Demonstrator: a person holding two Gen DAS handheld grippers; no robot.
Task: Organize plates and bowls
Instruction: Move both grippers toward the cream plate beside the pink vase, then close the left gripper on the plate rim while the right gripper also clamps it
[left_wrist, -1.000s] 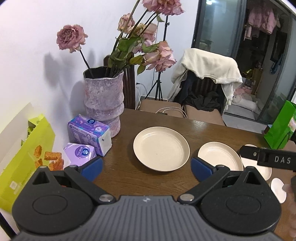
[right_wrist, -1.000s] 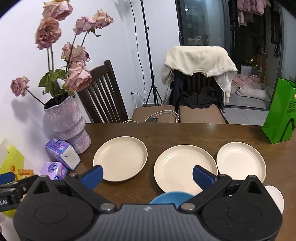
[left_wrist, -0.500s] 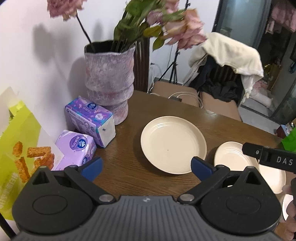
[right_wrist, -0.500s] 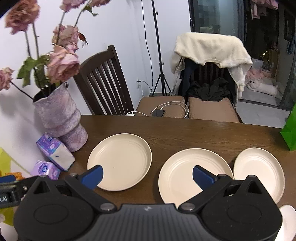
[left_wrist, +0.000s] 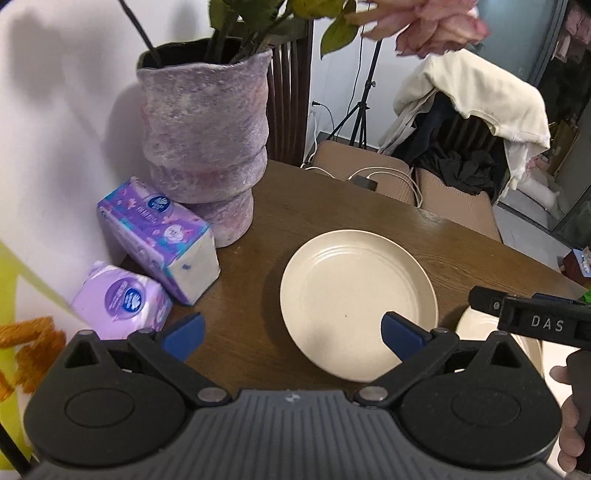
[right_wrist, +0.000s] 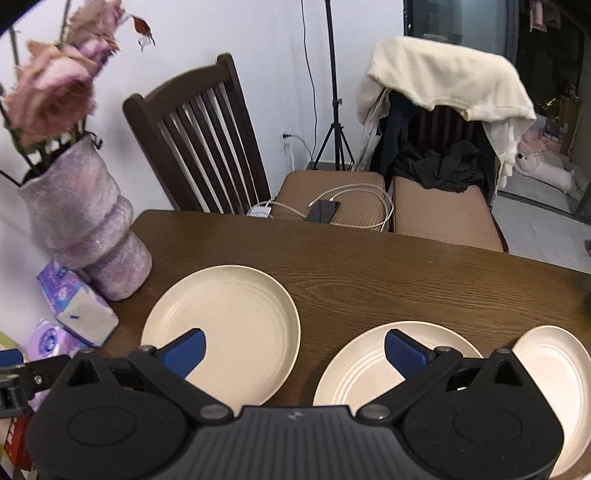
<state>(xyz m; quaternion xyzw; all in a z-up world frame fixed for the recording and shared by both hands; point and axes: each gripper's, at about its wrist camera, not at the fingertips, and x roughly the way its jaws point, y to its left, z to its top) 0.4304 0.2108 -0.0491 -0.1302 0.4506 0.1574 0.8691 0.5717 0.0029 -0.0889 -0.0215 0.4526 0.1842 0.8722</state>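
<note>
Plates (right_wrist: 225, 325) still lie singly in a row along the desk's (right_wrist: 369, 266) near edge, none stacked and no bowl in view, so the sorting looks barely begun. Both the left gripper (left_wrist: 291, 330) and right gripper (right_wrist: 293, 349) hover with jaws spread and empty. Beyond, the vase (left_wrist: 205, 147) stands at the far left corner.

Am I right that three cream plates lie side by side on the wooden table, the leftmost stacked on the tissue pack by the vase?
Not quite. The leftmost plate lies flat on the table, apart from the tissue pack beside the vase, as the right wrist view shows. The other two plates do lie alongside it.
</note>
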